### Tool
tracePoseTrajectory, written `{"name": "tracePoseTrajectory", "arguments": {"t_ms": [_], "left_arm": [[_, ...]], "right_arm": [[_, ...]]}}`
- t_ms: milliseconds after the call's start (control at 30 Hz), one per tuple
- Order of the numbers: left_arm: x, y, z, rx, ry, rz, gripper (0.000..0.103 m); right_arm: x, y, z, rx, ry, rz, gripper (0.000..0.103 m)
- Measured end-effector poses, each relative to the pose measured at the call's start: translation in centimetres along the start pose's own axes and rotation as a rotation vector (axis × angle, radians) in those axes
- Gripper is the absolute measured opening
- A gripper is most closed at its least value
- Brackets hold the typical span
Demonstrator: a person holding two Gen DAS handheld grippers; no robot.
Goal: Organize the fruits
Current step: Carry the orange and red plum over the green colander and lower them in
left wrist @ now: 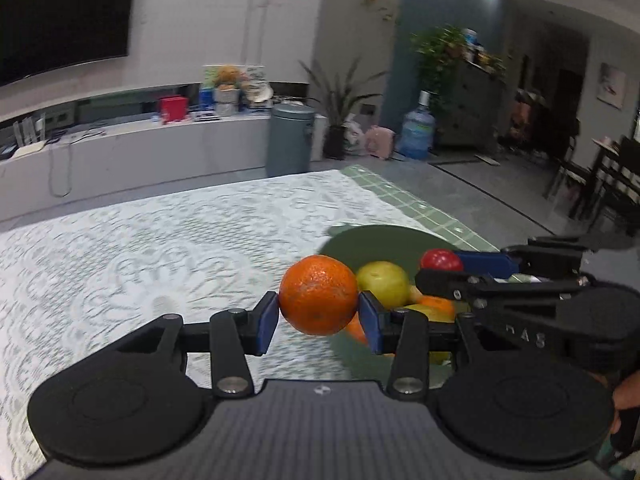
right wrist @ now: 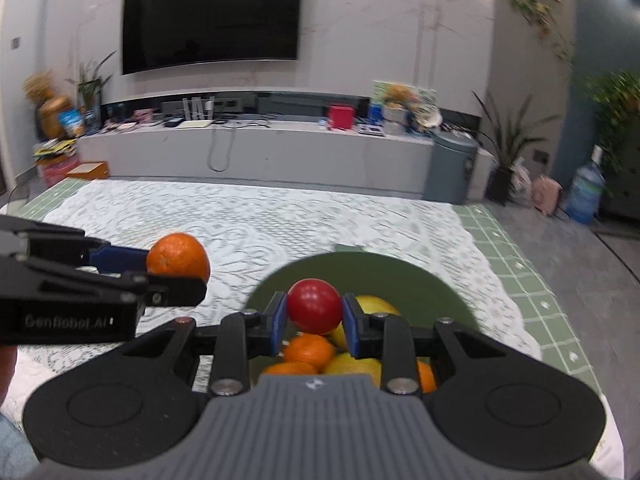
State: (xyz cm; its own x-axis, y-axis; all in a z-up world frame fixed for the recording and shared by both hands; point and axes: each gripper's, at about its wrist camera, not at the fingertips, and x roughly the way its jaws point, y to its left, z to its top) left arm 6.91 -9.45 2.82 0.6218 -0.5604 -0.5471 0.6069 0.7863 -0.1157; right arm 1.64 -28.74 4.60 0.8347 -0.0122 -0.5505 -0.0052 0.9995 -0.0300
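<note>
Left tool (left wrist: 318, 317) clamped on orange (left wrist: 318, 294), right tool (right wrist: 314, 320) on seemingly red apple (right wrist: 315, 306), above green bowl (right wrist: 440, 292)

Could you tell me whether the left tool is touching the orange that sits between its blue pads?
Touching. The left wrist view shows the left tool with both blue pads pressed flush against the sides of the orange, no gap visible on either side.
</note>
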Motion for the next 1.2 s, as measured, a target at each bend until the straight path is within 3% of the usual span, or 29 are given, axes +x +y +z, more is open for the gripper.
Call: {"name": "tracePoseTrajectory", "arguments": {"t_ms": [400, 700, 1200], "left_arm": [[4.8, -4.4, 2.2, 0.124, 0.118, -0.08, 0.049], [8.3, -5.4, 2.6, 0.183, 0.26, -0.059, 0.049], [11.7, -5.7, 2.9, 0.242, 0.405, -0.029, 0.049]], "right_arm": [[1.8, -5.7, 0.4, 0.029, 0.145, -0.043, 0.027], [4.9, -6.5, 0.0, 0.012, 0.206, -0.023, 0.026], [8.3, -6.8, -0.8, 0.0, 0.31, -0.02, 0.027]]}}
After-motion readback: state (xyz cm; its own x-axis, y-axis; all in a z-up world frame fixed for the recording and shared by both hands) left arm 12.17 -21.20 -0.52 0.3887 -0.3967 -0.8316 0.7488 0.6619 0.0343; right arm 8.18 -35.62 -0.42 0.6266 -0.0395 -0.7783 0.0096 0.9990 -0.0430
